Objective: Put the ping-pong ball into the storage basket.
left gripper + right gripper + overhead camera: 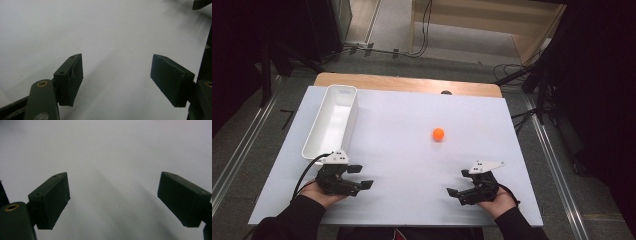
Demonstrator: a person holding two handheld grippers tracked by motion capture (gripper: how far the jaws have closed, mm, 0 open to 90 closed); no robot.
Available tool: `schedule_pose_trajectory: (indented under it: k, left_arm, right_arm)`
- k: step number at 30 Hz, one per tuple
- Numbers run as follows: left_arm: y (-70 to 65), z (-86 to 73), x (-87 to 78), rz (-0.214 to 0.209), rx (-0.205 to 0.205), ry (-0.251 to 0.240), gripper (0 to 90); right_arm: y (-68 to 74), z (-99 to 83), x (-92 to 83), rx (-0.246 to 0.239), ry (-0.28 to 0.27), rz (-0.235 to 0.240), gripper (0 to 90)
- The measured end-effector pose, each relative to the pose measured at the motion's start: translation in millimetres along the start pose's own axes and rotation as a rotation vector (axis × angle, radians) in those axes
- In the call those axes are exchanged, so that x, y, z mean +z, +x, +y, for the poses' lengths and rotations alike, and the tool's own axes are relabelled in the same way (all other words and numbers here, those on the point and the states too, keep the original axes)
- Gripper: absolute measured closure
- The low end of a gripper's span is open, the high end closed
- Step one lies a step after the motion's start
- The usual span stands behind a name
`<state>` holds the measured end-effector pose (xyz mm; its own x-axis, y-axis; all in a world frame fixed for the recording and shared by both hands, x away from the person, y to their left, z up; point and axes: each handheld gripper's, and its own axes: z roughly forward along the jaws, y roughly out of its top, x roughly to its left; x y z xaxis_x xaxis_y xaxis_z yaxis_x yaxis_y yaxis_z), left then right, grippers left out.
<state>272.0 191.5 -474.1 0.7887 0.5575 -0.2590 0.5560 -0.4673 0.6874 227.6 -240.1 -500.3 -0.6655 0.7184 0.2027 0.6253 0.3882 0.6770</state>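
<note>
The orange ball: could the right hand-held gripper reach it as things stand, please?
Probably yes: the orange ball lies alone on the white table, nothing stands between it and the open right hand-held gripper.

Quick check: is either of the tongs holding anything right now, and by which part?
Nothing is held. The left tongs and right tongs are open over the white board; the orange ball lies apart.

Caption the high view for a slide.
Both open grippers, left and right, rest near an orange ball and white bin.

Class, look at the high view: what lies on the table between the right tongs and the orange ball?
Nothing: between the right tongs and the orange ball there is only bare white tabletop, as the high view shows.
</note>
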Motion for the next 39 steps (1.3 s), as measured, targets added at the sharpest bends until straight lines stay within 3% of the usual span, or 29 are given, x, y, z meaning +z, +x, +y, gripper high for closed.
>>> schedule_pose_trajectory:
  k: [2, 8, 16, 20, 23, 29, 32, 35, 39]
  left_arm:
    - [0.2, 0.8, 0.7, -0.008, -0.024, -0.008, 26.7]
    - [-1.7, 4.4, 3.9, -0.002, -0.028, -0.011, 24.1]
    - [-5.1, 9.3, 9.4, 0.012, -0.012, 0.005, 18.0]
    - [-8.1, 12.4, 13.7, -0.01, -0.014, 0.007, 16.1]
    - [-13.4, 19.8, 17.2, 0.008, 0.016, 0.01, 12.4]
    - [-12.6, 26.6, 20.7, 0.012, 0.006, 0.0, 9.2]
    - [-14.1, 29.0, 21.5, 0.003, 0.01, -0.02, 7.8]
    - [-16.0, 31.3, 23.2, -0.024, 0.028, -0.011, 0.0]
    - [-18.9, 33.9, 26.2, -0.031, 0.041, 0.002, 0.0]
  right_arm:
    - [0.0, 0.1, 0.0, 0.002, 0.001, -0.002, 9.5]
    - [1.0, 0.7, -0.5, 0.001, -0.008, 0.01, 9.5]
    - [0.8, 0.8, -0.1, -0.007, -0.012, 0.009, 9.6]
    - [2.0, 1.1, -0.1, -0.011, -0.016, 0.021, 9.5]
    - [1.8, 0.9, -0.2, -0.009, -0.014, 0.022, 9.5]
    - [0.3, 0.5, -1.1, -0.007, -0.014, 0.02, 9.5]
    - [-0.1, 0.6, -1.3, -0.001, -0.014, 0.021, 9.5]
    - [-0.2, 0.7, -1.3, -0.003, -0.019, 0.021, 9.5]
    - [0.3, 0.9, -1.5, 0.0, -0.018, 0.024, 9.5]
